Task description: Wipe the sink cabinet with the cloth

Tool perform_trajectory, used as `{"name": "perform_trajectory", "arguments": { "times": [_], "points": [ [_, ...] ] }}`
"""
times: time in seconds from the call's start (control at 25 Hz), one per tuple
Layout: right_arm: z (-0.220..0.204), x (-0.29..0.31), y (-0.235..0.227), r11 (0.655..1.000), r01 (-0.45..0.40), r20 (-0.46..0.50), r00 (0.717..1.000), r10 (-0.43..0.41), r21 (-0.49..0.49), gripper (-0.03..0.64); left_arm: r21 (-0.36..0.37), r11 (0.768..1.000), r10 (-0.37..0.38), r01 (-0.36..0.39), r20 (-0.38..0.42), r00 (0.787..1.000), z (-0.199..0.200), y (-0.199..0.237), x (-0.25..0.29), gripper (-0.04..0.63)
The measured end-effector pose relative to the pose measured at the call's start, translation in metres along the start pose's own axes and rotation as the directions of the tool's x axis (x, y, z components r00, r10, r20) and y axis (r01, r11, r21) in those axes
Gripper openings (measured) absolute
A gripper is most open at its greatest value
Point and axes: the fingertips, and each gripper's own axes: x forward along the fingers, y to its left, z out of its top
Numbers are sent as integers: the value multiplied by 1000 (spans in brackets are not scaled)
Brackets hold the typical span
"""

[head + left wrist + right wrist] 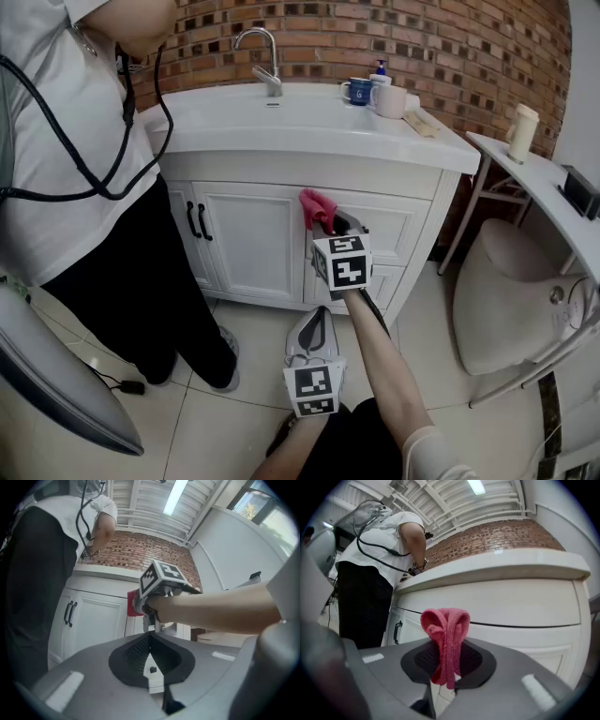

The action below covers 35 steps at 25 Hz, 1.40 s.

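The white sink cabinet (253, 234) is filling the view, with a standing person (75, 169) leaning at its left end, clear of its right-hand drawers. The right claw (330, 225) is reaching up to the cabinet's top right drawer front, jaws clamping the cloth (317, 208) so the bunch is meeting, or nearly meeting, the panel just under the cabinet's basin top, seemingly for wiping, while the left claw (314, 326) is hanging low before the cabinet, jaws together on nothing, apparently idle. The cloth is showing pink-red, terry-textured, folded into a doubled loop poking past the jaws.
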Motion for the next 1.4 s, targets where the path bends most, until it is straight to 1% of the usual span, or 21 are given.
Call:
{"name": "perform_trajectory", "arguments": {
  "times": [0.16, 0.28, 0.4, 0.56, 0.64, 0.72, 0.8, 0.92, 1.04, 1.08, 1.12, 1.16, 1.2, 1.28, 1.32, 1.4],
  "points": [
    [-7, 23, -7, 996, 14, 7, 1000, -15, 89, 67, 9, 1000, -26, 26, -4, 1000, 0, 1, 8, 15],
    [-7, 19, -24, 990, 37, 18, 999, -40, 139, 67, 11, 999, -42, 42, -11, 999, -2, 0, 15, 15],
    [-19, 0, -56, 982, 105, 0, 994, -106, 158, 67, 15, 999, -46, 46, -25, 999, -6, -1, 15, 15],
    [-36, -37, -116, 961, 211, -24, 977, -211, 180, 69, 24, 999, -47, 48, -24, 999, -7, -3, 16, 15],
    [-40, -58, -147, 944, 278, -41, 961, -275, 178, 67, 8, 999, -44, 44, -26, 999, -9, -3, 17, 15],
    [-44, -80, -183, 923, 347, -65, 938, -341, 169, 67, -1, 999, -45, 45, -32, 999, -10, -5, 19, 15],
    [-49, -99, -212, 906, 385, -85, 923, -375, 175, 67, 10, 999, -52, 52, -36, 998, -11, -10, 21, 15],
    [-57, -119, -242, 886, 437, -109, 899, -425, 155, 67, 30, 997, -66, 67, -34, 997, -12, -17, 23, 15],
    [-64, -138, -266, 842, 513, -137, 858, -496, 164, 67, 26, 997, -66, 66, -35, 997, -12, -18, 25, 15],
    [-64, -143, -266, 833, 524, -136, 851, -507, 174, 67, 22, 998, -64, 65, -34, 997, -12, -18, 24, 15],
    [-63, -146, -258, 837, 515, -122, 857, -501, 186, 67, 17, 998, -63, 63, -31, 998, -11, -17, 24, 15],
    [-59, -145, -243, 853, 483, -95, 875, -474, 198, 67, 12, 998, -61, 62, -26, 998, -11, -17, 23, 15],
    [-54, -138, -220, 877, 433, -64, 901, -430, 207, 67, 8, 998, -60, 60, -20, 998, -10, -17, 23, 15],
    [-48, -111, -164, 927, 305, -22, 951, -308, 220, 67, 4, 998, -55, 55, -5, 998, -8, -16, 24, 15],
    [-50, -93, -135, 945, 241, -16, 970, -243, 222, 67, 3, 999, -51, 51, 0, 999, -7, -15, 23, 15],
    [-60, -57, -80, 970, 136, -29, 991, -132, 203, 67, -3, 999, -41, 41, 5, 999, -7, -10, 21, 15]
  ]
}}
